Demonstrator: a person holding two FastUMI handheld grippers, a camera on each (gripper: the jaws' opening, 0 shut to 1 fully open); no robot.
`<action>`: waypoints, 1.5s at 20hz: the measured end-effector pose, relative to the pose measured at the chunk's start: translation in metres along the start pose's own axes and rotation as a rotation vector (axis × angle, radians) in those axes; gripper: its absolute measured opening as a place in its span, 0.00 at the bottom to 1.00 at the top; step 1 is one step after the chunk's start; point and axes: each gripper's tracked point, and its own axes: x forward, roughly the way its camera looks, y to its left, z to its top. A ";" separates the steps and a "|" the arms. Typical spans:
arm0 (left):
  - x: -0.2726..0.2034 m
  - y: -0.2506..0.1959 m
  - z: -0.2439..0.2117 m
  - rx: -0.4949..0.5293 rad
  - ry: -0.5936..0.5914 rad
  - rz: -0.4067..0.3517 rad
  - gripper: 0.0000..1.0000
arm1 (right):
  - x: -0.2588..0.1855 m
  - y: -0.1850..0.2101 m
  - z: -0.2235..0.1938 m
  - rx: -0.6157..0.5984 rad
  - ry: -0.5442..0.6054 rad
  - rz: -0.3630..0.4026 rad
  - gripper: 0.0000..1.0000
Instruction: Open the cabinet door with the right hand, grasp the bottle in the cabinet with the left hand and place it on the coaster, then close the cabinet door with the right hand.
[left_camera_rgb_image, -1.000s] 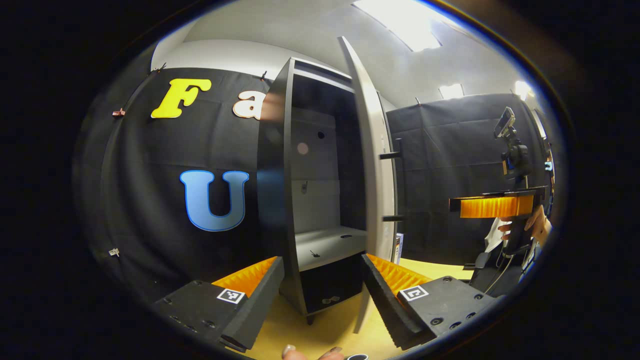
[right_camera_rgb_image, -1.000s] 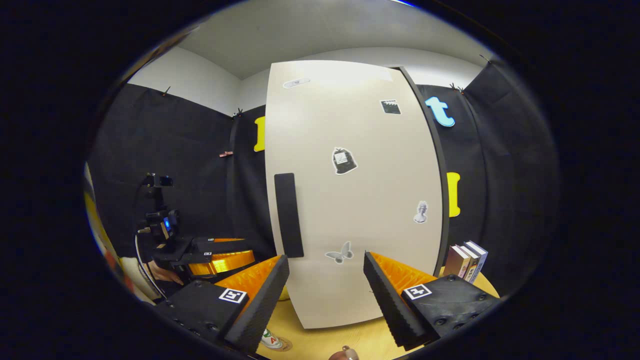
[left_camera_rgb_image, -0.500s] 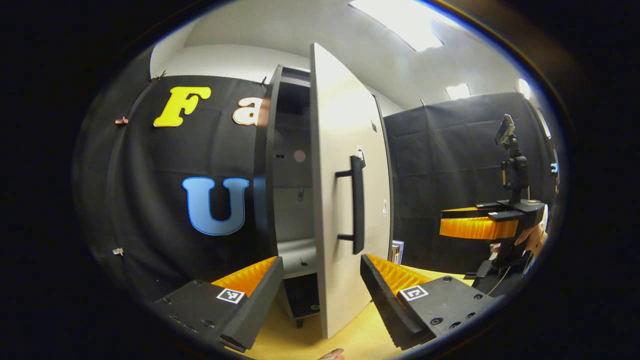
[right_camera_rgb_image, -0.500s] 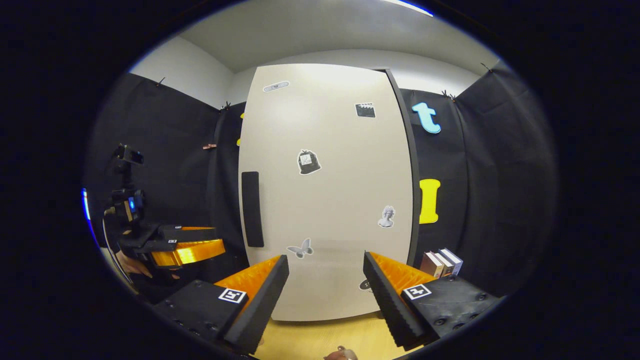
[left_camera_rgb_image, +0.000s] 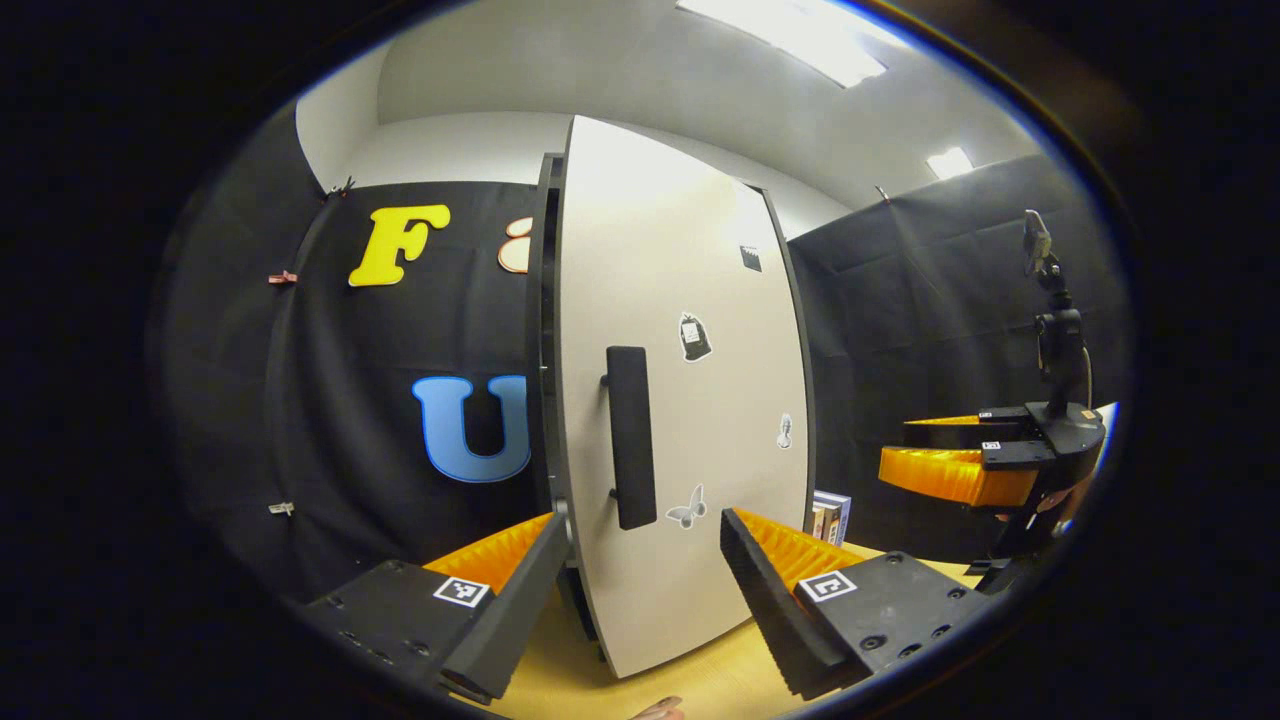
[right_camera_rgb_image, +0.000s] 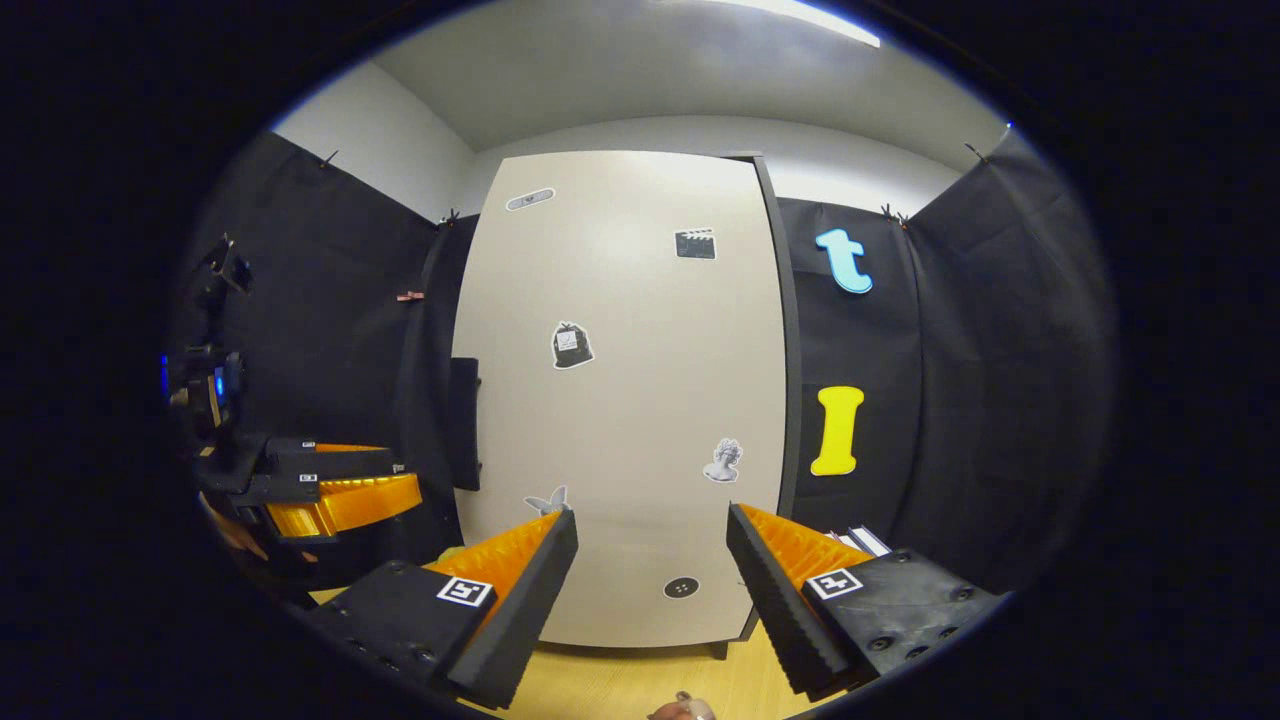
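Jaws of the right gripper (right_camera_rgb_image: 650, 560) are spread wide, with nothing held; the cabinet door (right_camera_rgb_image: 620, 400) faces them, apart from the fingers. The left gripper (left_camera_rgb_image: 640, 570) is likewise wide open and empty, aimed at the door's handle (left_camera_rgb_image: 630, 440). In the left gripper view a narrow dark gap is seen at the handle edge, so the door is judged nearly shut, not latched. Bottle and coaster cannot be located. Closing is judged the step in hand; whether the placement was done cannot be told.
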 end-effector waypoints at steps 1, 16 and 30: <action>0.001 -0.006 0.003 0.001 -0.006 0.002 0.96 | -0.001 0.002 0.001 0.006 -0.001 0.014 0.98; 0.008 -0.037 0.001 -0.008 0.008 -0.057 0.96 | -0.006 -0.011 -0.001 -0.031 0.010 -0.026 0.98; 0.014 -0.029 0.003 0.006 0.001 -0.068 0.96 | 0.000 -0.011 -0.011 -0.083 0.043 -0.045 0.97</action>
